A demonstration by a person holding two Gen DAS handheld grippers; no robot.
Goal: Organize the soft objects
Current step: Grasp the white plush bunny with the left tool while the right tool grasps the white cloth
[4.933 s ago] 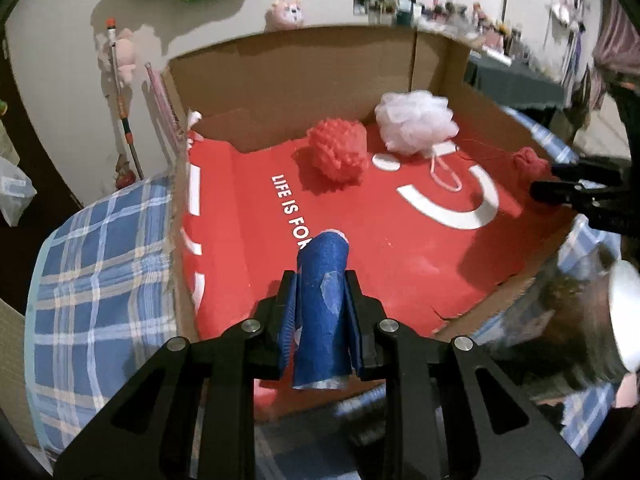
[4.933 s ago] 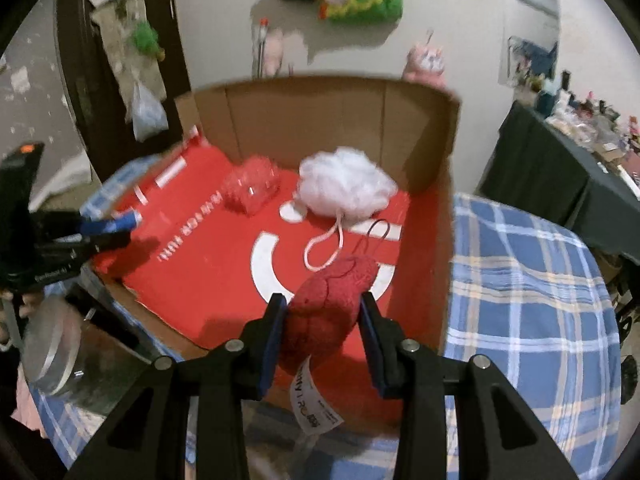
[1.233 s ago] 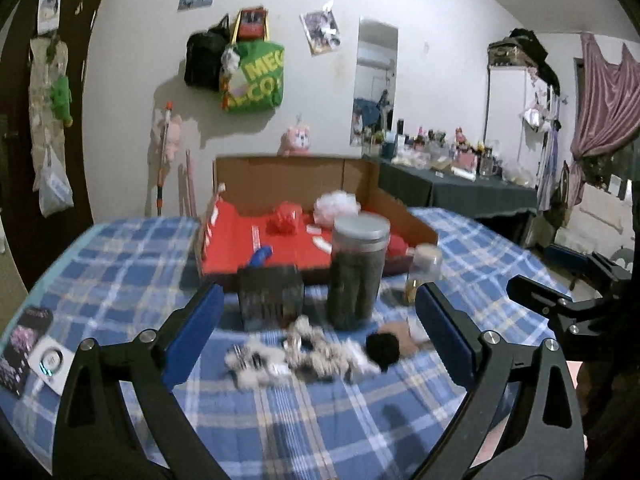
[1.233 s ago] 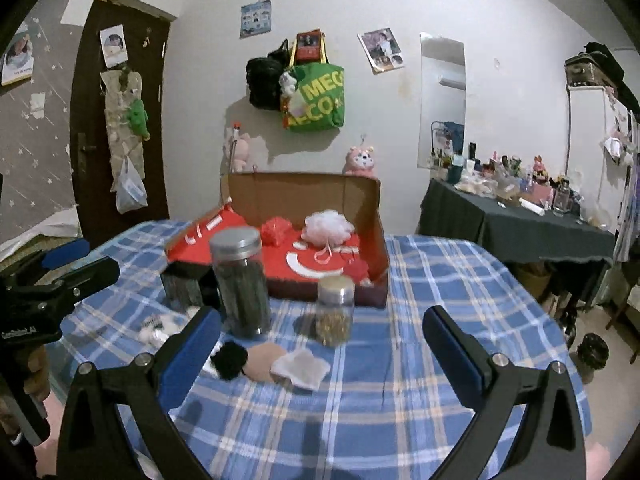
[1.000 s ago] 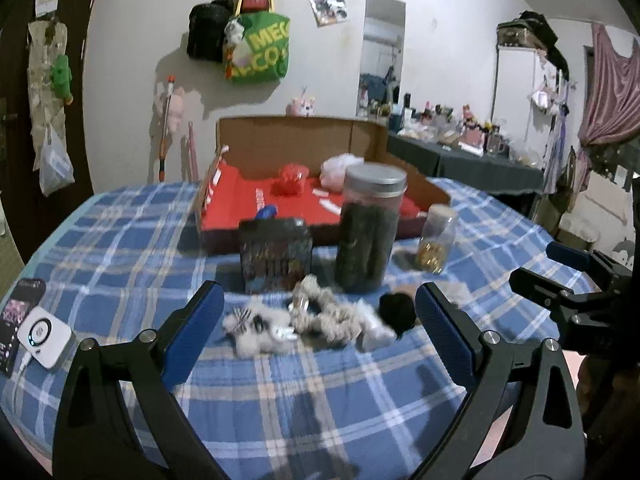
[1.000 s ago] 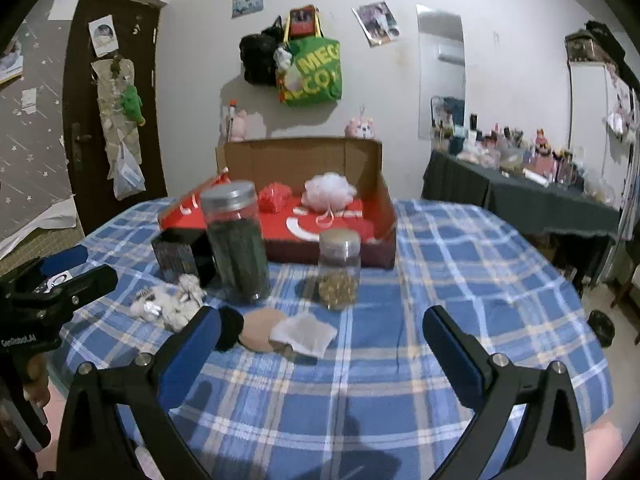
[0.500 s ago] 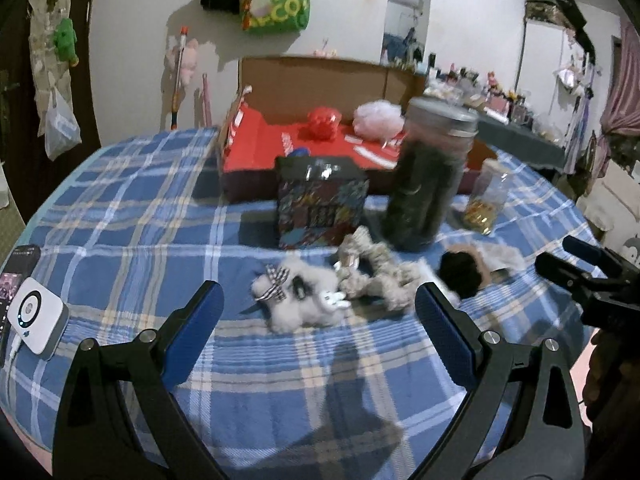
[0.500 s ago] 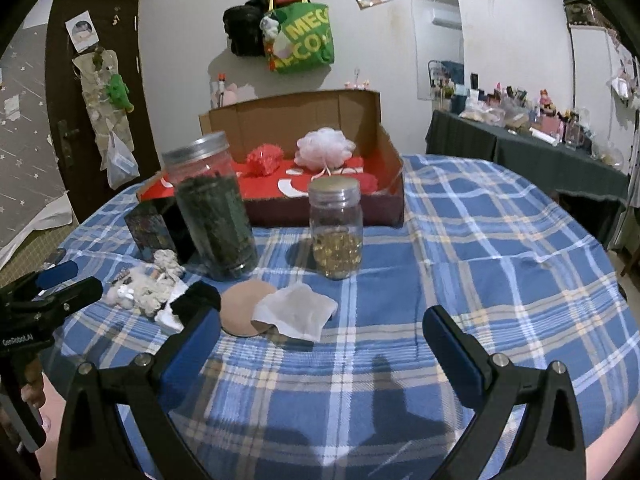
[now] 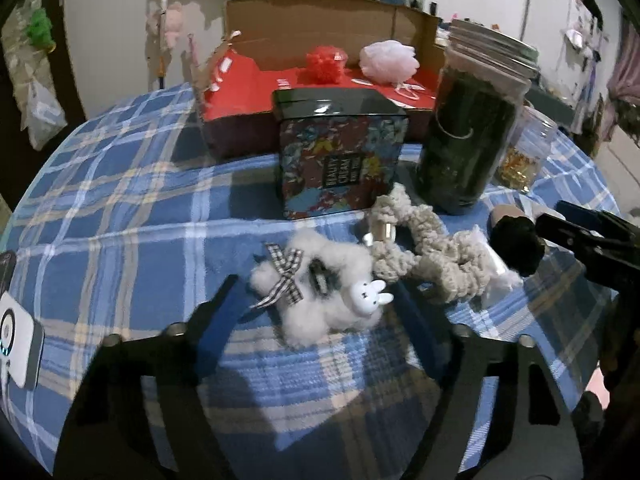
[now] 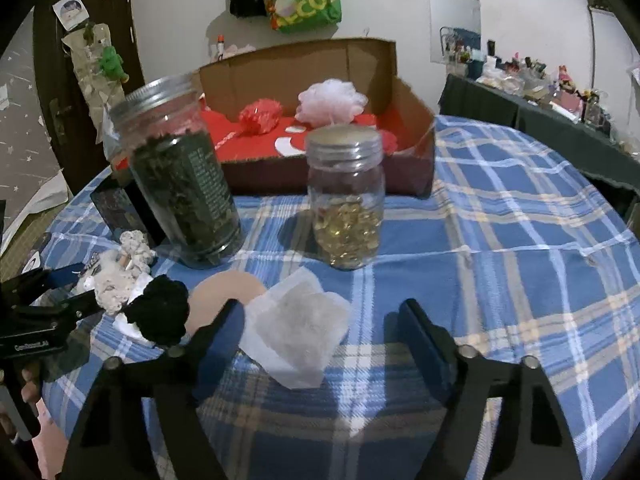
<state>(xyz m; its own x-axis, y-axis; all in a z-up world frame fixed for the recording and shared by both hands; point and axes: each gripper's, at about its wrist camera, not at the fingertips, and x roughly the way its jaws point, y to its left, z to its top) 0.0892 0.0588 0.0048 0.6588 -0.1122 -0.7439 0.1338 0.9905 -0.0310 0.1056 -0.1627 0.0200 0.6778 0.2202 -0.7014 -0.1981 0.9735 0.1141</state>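
A white fluffy plush piece (image 9: 320,300) with a checked bow and a bunny charm lies on the plaid cloth. My left gripper (image 9: 320,308) straddles it, its jaws closing and apart from the fluff. A thin white pad (image 10: 296,328) lies between the closing jaws of my right gripper (image 10: 320,316), unpressed. Beside them lie a beige scrunchie (image 9: 432,256), a black pom (image 10: 164,312) and a tan round puff (image 10: 224,292). Behind, the red-lined cardboard box (image 9: 240,92) holds a red loofah (image 9: 324,64) and a white loofah (image 9: 388,60).
A patterned tin (image 9: 340,152), a tall dark-filled jar (image 9: 468,132) and a small jar (image 10: 346,196) of yellow beads stand between the soft things and the box. A white device (image 9: 16,340) lies at the table's left edge. A cluttered dark side table (image 10: 540,108) stands at the right.
Both grippers have come down and forward toward the table and tilted lower. Their jaws have narrowed from wide open, the left around the plush piece, the right around the white pad.
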